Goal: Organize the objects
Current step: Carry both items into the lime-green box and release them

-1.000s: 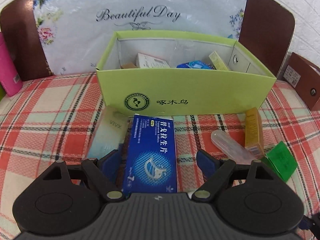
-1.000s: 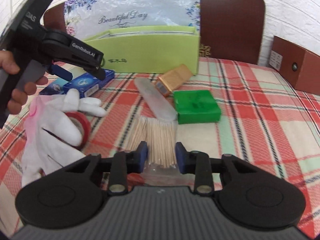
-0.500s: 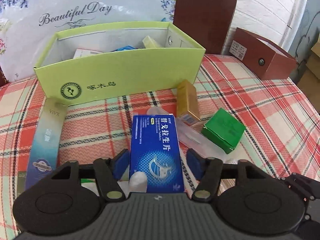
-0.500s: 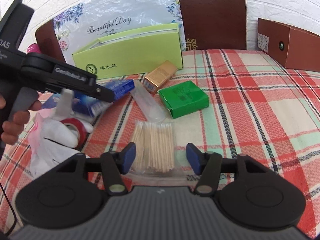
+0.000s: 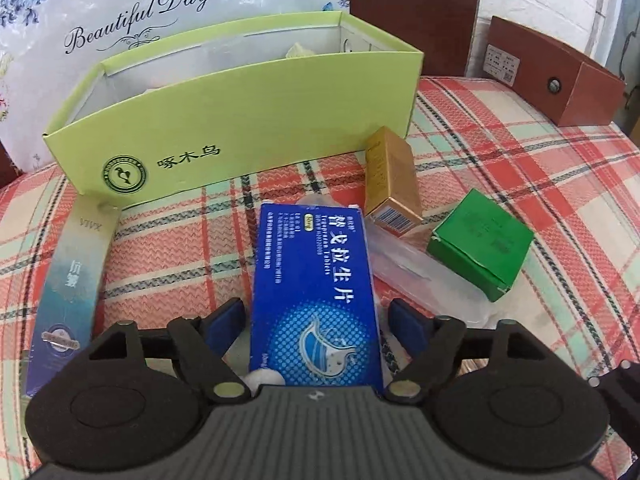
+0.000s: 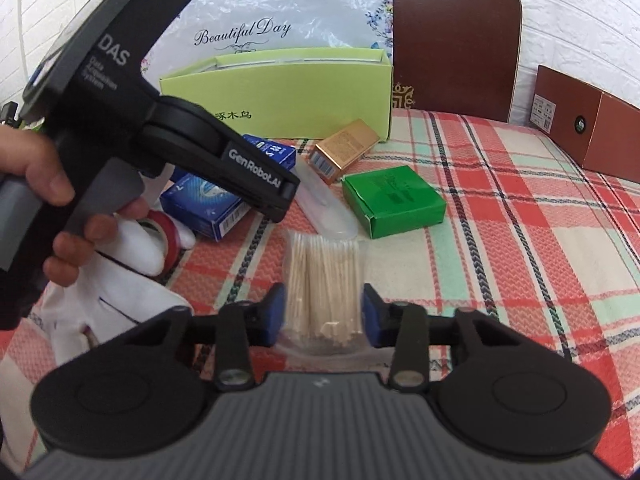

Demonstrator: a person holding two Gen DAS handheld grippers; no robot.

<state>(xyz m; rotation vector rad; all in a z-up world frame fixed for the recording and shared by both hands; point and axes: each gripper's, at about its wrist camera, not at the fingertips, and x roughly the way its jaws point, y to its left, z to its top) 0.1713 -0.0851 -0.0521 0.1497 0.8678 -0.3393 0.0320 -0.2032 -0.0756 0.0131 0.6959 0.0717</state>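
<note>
My left gripper is open around the near end of a blue medicine box, which lies flat on the plaid cloth; a small gap shows on each side. It also shows in the right wrist view under the left gripper body. My right gripper is open, its pads on either side of a clear bag of toothpicks lying on the cloth. The light green open box stands behind with several items inside.
A gold box, a green box and a clear plastic case lie right of the blue box. A long pale VIVX box lies left. White gloves and red tape sit at left. A brown box stands far right.
The left gripper has stayed open around the blue box while its view swung back left. The right gripper's jaws opened from a narrow gap to a wide one around the toothpick bag.
</note>
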